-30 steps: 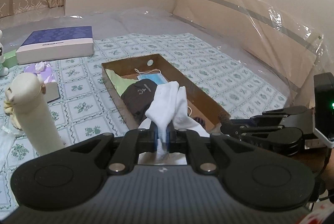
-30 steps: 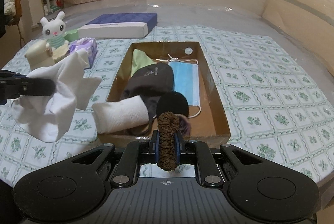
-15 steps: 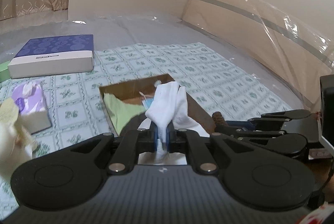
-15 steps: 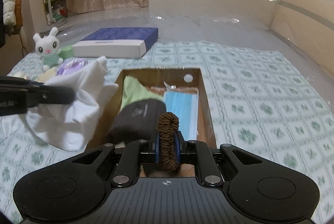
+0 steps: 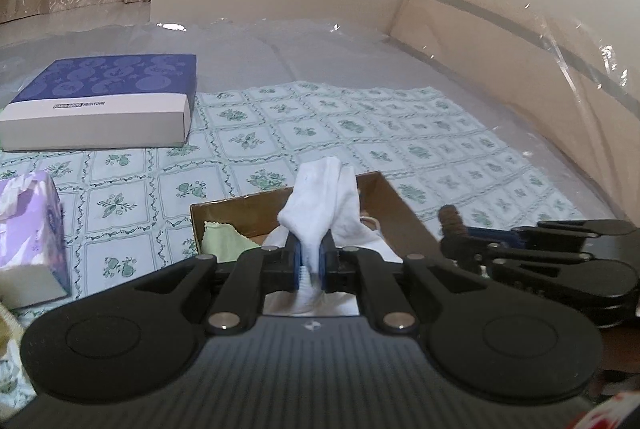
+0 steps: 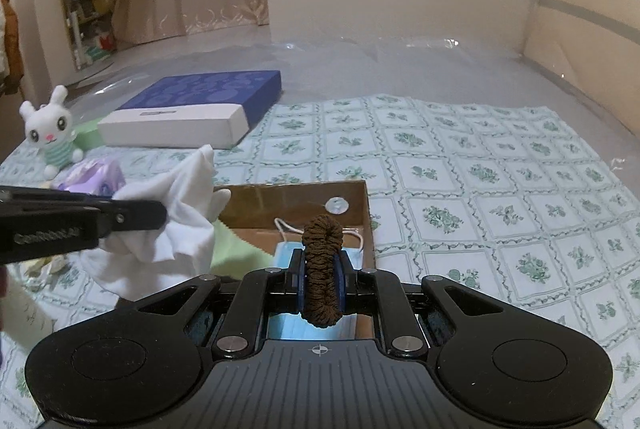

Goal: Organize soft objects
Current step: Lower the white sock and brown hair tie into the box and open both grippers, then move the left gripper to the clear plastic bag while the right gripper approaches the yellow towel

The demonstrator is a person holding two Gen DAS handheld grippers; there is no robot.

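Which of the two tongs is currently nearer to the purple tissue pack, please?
Left. The left tongs, shut on the white cloth, sit beside the purple tissue pack. The right tongs, holding the brown scrunchie, hang over the cardboard box, farther away.

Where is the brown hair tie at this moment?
The brown hair tie is clamped in the right gripper, low in the middle of the right wrist view, above the blue face mask in the cardboard box.

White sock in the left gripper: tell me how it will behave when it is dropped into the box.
The white sock droops in loose folds around the left gripper, so it is probably floppy and light. It would likely crumple where it lands in the cardboard box and not roll.
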